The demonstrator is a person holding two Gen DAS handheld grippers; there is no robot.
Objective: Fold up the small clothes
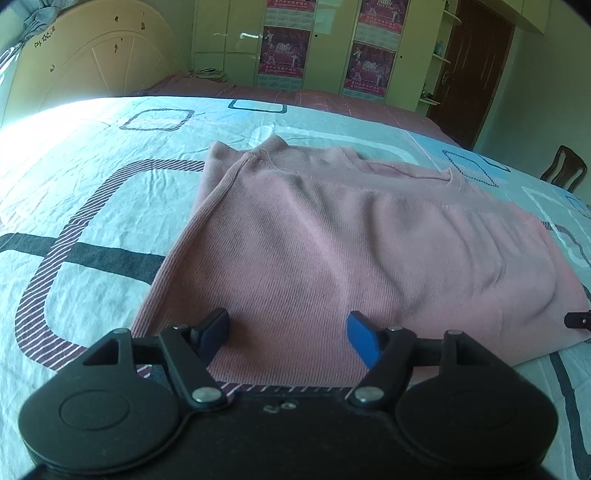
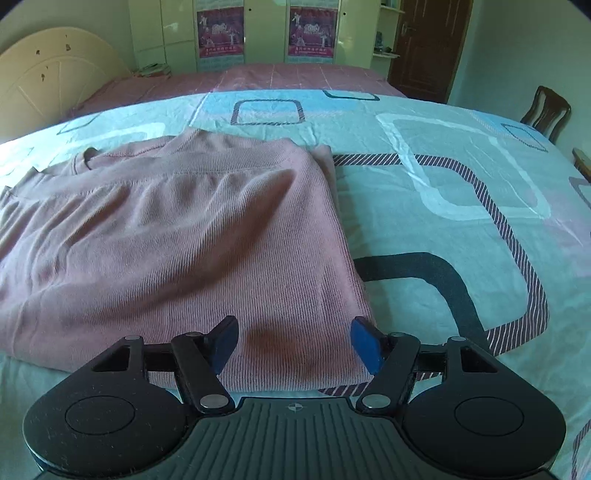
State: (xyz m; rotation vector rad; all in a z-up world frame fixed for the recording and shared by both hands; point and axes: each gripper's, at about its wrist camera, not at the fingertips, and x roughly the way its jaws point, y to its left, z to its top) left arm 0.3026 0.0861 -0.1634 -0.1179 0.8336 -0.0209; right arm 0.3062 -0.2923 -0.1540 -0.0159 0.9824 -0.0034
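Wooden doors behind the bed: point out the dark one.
The dark brown wooden room door at far right, beyond the shelves; the pale yellow-green wardrobe doors beside it are light, some carrying purple posters.

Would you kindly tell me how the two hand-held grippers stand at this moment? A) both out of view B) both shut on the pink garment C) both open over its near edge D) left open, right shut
C: the left hand-held gripper and right hand-held gripper each show spread blue fingers above the pink garment, which lies flat on the bedsheet.

Only "2010" reads on the wardrobe posters [image 1: 283, 51]; other print is illegible.
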